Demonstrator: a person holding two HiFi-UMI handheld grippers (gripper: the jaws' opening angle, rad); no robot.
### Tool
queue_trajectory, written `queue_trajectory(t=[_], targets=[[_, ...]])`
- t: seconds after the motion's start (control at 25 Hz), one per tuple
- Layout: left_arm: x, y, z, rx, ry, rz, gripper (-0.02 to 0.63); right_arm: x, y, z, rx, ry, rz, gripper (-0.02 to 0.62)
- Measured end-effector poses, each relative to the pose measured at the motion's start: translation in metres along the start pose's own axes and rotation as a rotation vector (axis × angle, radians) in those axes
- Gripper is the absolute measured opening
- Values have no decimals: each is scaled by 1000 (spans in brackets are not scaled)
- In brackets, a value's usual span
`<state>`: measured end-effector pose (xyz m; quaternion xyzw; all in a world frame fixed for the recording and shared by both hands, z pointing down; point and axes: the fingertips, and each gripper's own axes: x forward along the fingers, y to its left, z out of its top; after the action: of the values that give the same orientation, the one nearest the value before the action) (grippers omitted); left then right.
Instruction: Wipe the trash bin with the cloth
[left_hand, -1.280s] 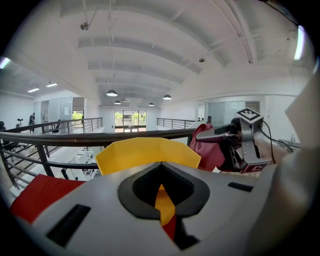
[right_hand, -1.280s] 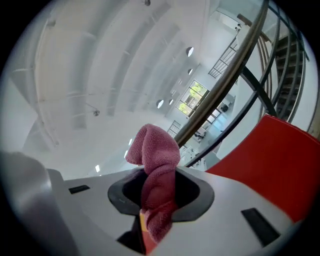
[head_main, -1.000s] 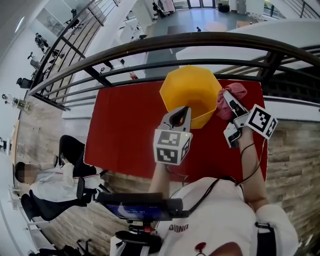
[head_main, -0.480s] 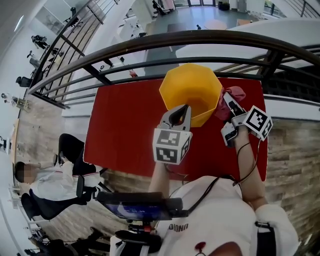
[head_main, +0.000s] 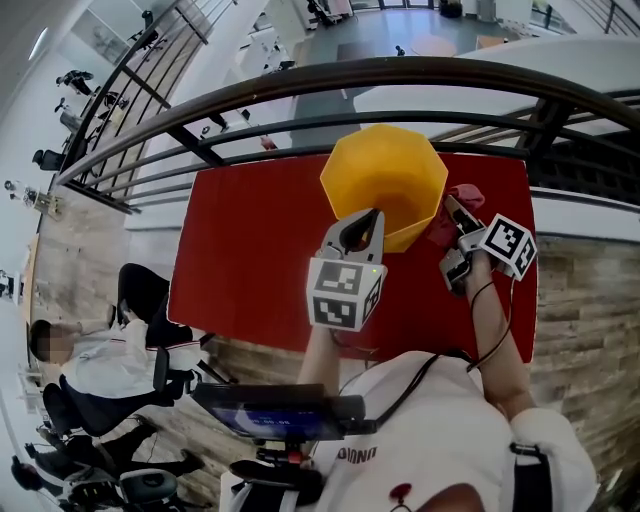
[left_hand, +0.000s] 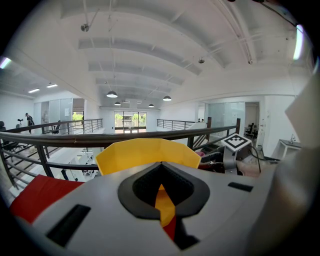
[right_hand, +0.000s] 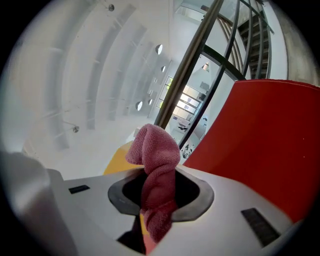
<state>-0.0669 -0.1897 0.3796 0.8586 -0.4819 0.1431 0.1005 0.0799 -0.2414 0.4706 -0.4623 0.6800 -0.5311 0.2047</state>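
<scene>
Trash bin: the yellow trash bin (head_main: 385, 170) stands upright and open-topped at the far edge of the red table (head_main: 250, 250), just inside the railing (head_main: 300, 90).
Cloth: the pink cloth (head_main: 445, 225) is bunched at the bin's right outer wall. I cannot tell whether it touches the wall.
Right gripper: my right gripper (head_main: 452, 208) is clamped on the cloth, with a knitted fold standing up past the jaws.
Left gripper: my left gripper (head_main: 362, 222) has its jaws pressed together with nothing in them, and its tip is at the bin's near wall.
How the bin should handle: I judge it light, hollow and thin-walled, so a sideways wipe could make it skid or tip. I would brace it at the rim or near wall.
How the cloth should handle: it looks soft and limp, so I would grip it well into the bunch to keep a pad free for rubbing.
Only in the right gripper view: the cloth (right_hand: 157, 170) fills the jaw gap, with a sliver of the bin (right_hand: 120, 157) behind it.
Only in the left gripper view: the closed jaw line is visible, with the bin (left_hand: 145, 152) straight ahead.
Only in the head view: where both grippers stand around the bin.
</scene>
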Motion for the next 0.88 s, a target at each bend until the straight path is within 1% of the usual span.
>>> queue_trajectory(t=[0.36,0.88], targets=[[-1,-1,0,1,-2,1,3,13,-46,-18,69,48,-93,100],[0,-2,0,2,1,-1,3,31,-104,-42,64,127,-230,100]])
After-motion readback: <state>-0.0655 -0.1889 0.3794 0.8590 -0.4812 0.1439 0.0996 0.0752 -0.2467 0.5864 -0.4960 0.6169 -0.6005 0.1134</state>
